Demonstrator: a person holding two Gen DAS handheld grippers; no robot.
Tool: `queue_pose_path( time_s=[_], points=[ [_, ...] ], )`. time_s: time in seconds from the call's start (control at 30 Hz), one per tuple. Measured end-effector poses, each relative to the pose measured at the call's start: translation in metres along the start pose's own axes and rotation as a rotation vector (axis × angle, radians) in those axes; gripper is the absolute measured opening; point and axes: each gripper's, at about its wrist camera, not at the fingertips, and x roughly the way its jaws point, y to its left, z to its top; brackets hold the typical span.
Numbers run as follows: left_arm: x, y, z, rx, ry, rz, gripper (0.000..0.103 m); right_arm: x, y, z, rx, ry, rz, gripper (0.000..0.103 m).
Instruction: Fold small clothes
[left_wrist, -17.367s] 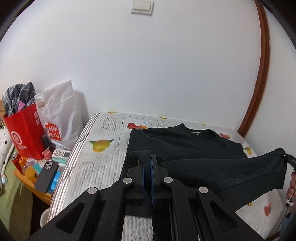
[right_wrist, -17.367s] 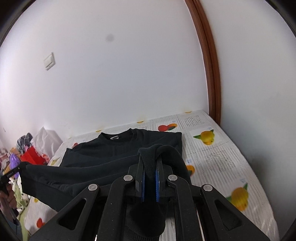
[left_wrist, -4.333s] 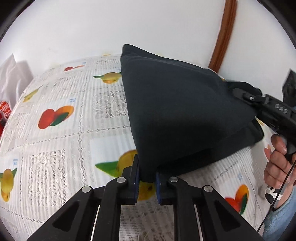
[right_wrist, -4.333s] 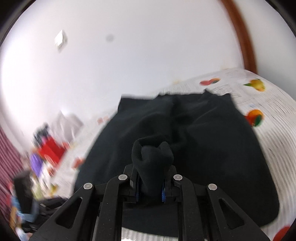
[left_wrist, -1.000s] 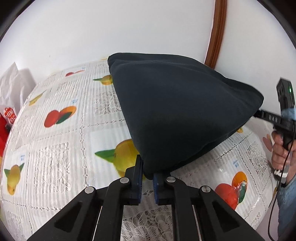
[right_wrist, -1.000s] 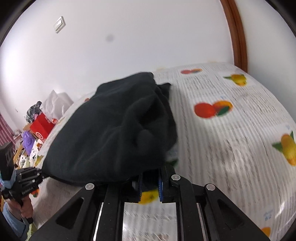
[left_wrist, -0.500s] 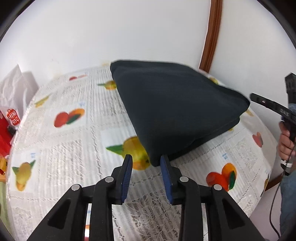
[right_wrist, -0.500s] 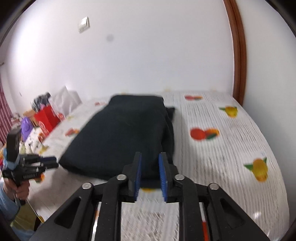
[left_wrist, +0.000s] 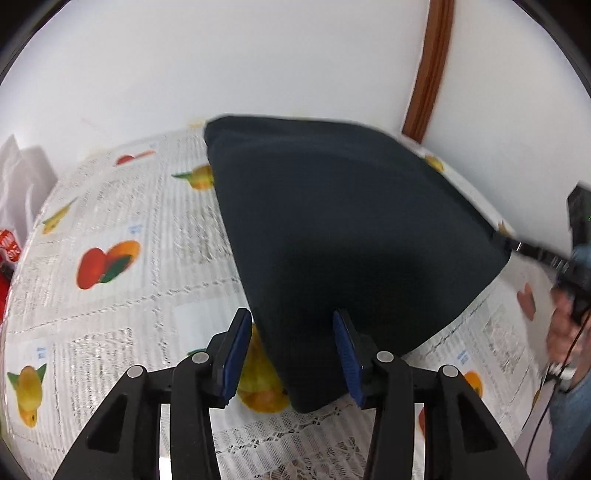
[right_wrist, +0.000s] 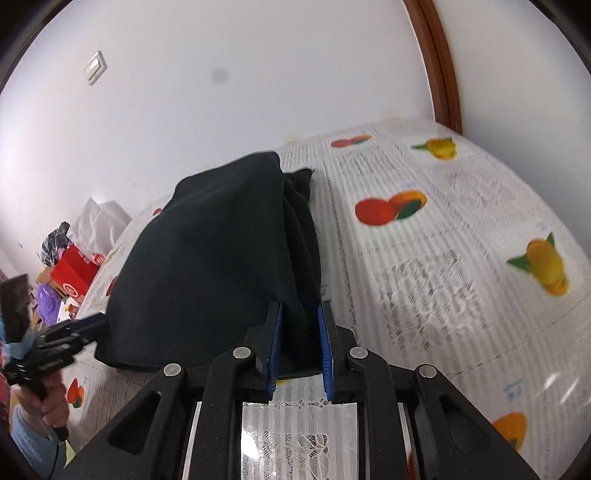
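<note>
Both fingers (left_wrist: 236, 354) agape around shirt (left_wrist: 343, 236)

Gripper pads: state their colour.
Blue pads, clearest in the left wrist view.

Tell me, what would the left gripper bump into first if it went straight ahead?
Most likely the folded black garment. The left gripper is open, and the garment's near corner already sits between its jaws on the fruit-print tablecloth. Depth is hard to judge, so contact may come almost immediately.

Home room, fruit-print tablecloth (right_wrist: 443, 236), shopping bags (right_wrist: 74, 271)
</note>
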Motion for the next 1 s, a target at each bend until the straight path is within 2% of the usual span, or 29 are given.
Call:
queue_pose_path(
  time_s=[0.1, 0.3, 0.33, 0.37, 0.47, 0.53, 0.6, 0.67, 0.77, 0.8, 0.87, 1.0],
  points=[
    [-0.005, 0.005, 0.005, -0.024, -0.009, -0.019, 0.046, 0.002, 0.006, 0.017, -0.022, -0.03, 0.011, 0.02],
    [-0.004, 0.011, 0.016, -0.055, -0.015, -0.015, 0.049, 0.049, 0.012, 0.041, 0.034, 0.009, 0.045, 0.019],
    [0.001, 0.011, 0.016, -0.05, -0.007, -0.013, 0.05, 0.054, 0.011, 0.041, 0.046, 0.007, 0.06, 0.007],
    [0.003, 0.011, 0.016, -0.045, -0.005, -0.008, 0.052, 0.055, 0.006, 0.04, 0.066, -0.005, 0.065, 0.003],
    [0.002, 0.012, 0.013, -0.042, -0.013, -0.022, 0.054, 0.048, -0.013, 0.031, 0.152, -0.025, 0.116, 0.003],
    [0.003, 0.016, 0.015, -0.052, -0.013, -0.043, 0.054, 0.048, -0.012, 0.029, 0.142, -0.002, 0.097, 0.003],
    [0.003, 0.017, 0.019, -0.052, -0.016, -0.042, 0.054, 0.044, -0.001, 0.033, 0.079, 0.011, 0.053, 0.003],
    [0.002, 0.019, 0.025, -0.043, -0.027, -0.027, 0.054, 0.037, 0.009, 0.045, 0.027, 0.012, 0.009, 0.008],
    [0.001, 0.022, 0.037, -0.033, -0.04, -0.003, 0.055, 0.036, 0.024, 0.073, -0.054, 0.001, -0.048, 0.009],
    [0.002, 0.022, 0.04, -0.032, -0.039, 0.005, 0.055, 0.041, 0.028, 0.084, -0.079, 0.005, -0.053, 0.011],
    [0.008, 0.026, 0.05, -0.037, -0.031, 0.028, 0.056, 0.055, 0.034, 0.104, -0.11, 0.018, -0.066, 0.026],
    [0.019, 0.03, 0.059, -0.045, -0.018, 0.008, 0.06, 0.104, 0.036, 0.138, -0.123, 0.087, -0.072, 0.03]
  ],
)
